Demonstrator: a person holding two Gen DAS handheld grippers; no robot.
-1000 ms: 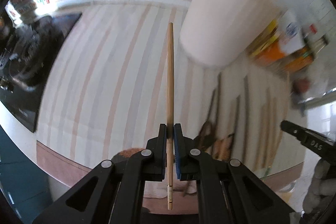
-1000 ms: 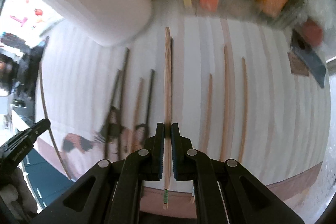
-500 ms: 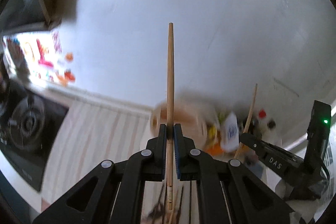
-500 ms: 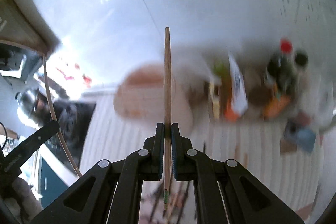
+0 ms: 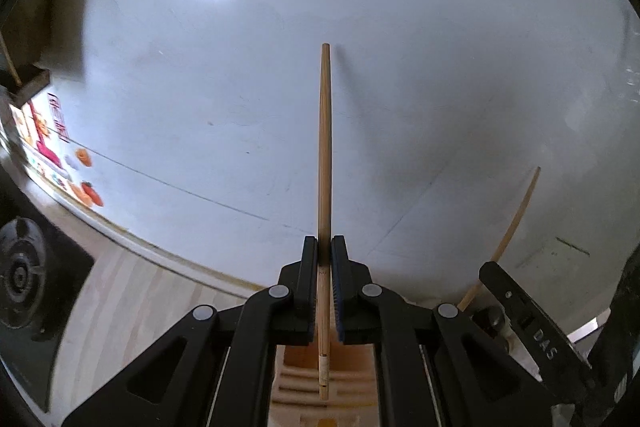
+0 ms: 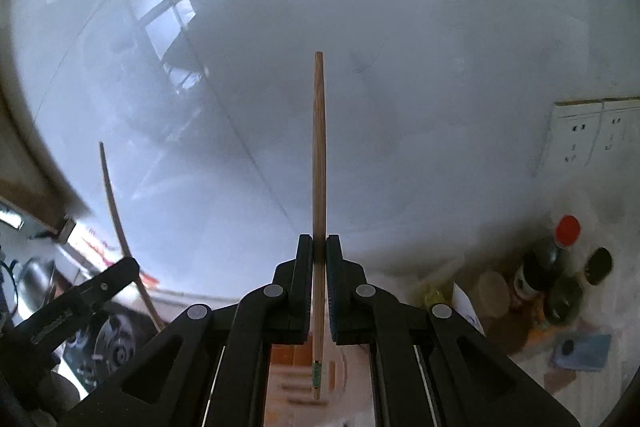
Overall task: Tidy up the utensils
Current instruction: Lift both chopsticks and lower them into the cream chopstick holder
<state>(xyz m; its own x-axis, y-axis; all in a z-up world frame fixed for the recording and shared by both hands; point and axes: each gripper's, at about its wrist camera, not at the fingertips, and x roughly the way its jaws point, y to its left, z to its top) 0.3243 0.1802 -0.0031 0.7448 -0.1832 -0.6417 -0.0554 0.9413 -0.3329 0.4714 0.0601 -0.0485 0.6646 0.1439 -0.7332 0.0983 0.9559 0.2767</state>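
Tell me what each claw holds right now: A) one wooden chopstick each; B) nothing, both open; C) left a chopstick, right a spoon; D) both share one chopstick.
A: the left claw is shut on a wooden chopstick, and the right claw is shut on a second chopstick.

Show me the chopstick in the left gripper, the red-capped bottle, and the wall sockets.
chopstick (image 5: 325,163), left wrist view, mid-shaft above the jaws
red-capped bottle (image 6: 567,230), right wrist view, its red cap
wall sockets (image 6: 576,133), right wrist view, left plate's face
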